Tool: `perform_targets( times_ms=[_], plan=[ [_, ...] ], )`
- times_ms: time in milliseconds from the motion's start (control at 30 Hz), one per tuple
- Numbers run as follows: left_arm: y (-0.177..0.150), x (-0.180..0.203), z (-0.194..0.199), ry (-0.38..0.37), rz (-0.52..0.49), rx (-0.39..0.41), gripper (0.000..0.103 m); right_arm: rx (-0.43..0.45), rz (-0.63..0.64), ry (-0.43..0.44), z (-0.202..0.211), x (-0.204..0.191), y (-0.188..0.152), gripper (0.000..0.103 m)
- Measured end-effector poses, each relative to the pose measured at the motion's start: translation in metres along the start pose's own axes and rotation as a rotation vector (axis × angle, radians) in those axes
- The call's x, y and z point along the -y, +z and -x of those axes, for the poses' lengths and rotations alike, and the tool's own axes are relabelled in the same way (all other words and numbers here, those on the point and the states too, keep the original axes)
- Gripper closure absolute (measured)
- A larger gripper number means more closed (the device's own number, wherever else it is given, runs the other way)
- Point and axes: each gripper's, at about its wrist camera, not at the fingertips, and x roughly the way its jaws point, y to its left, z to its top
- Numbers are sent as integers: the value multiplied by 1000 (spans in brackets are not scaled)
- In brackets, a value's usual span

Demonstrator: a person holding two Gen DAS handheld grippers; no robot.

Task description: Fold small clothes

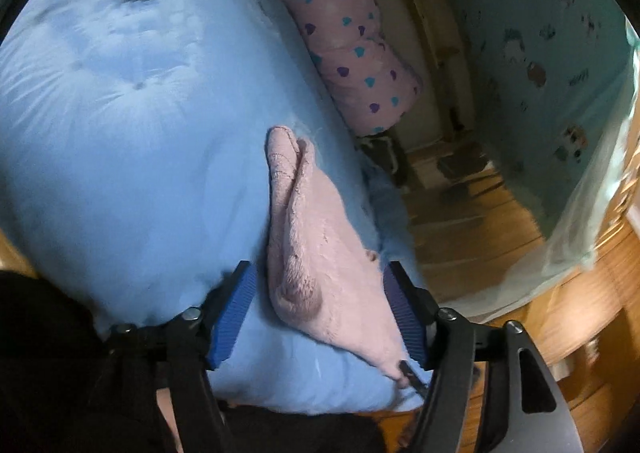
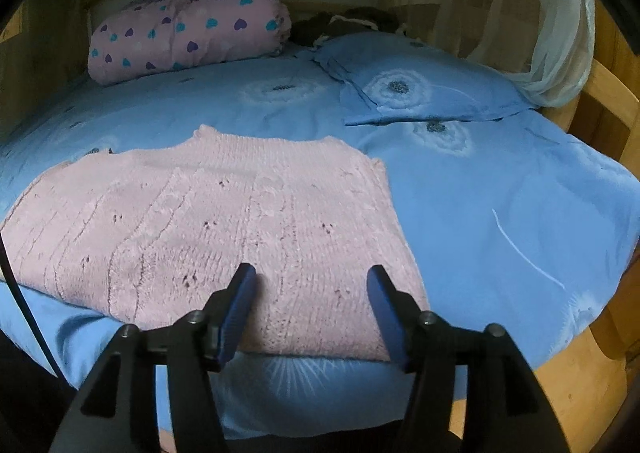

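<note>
A pink knitted sweater lies flat on the blue bed sheet, neckline toward the far side. My right gripper hovers open over its near hem, and nothing is between its fingers. In the left wrist view a folded edge of the sweater runs along the side of the bed. My left gripper stands open around that edge; the left pad is clear of the cloth and the right pad sits beside it.
A pink bolster with heart prints lies at the back of the bed, with a blue pillow to its right. A white net curtain hangs by the wooden bed frame. Wooden floor shows beside the bed. A dark sleeve is at lower left.
</note>
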Motion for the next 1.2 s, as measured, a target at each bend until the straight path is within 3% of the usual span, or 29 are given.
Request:
perform_targets(
  times_ms=[167,300,333,433,500,567,667,767,1100,1167,1200],
  plan=[
    [0,23,-21,141,-87,-40,50,-8,3,-10,2,1,-3,39],
    [-12,34,-16,126,-103,0,51,-17,-12,-6,8,-1,-4,39],
    [-14,37,-17,155,-119,17,51,-14,0,-3,11,-3,-4,39],
    [-22,53,-46,435,-210,13,52,-20,30,-12,11,-7,-3,36],
    [-31,69,-67,520,-326,4,53,-46,45,-24,6,-12,-2,36],
    [-36,73,-80,553,-372,-22,56,-55,67,-47,5,-17,0,36],
    [-35,63,-80,541,-343,-8,83,-45,102,-75,7,-23,4,36],
    [-29,51,-74,469,-290,-33,94,-45,124,-71,5,-30,8,36],
    [-37,50,-72,451,-344,8,94,-52,179,1,-1,-75,14,37],
    [-42,47,-69,445,-365,38,93,-82,150,82,2,-85,21,37],
    [-43,48,-68,444,-370,45,93,-104,116,185,4,-93,24,36]
  ],
)
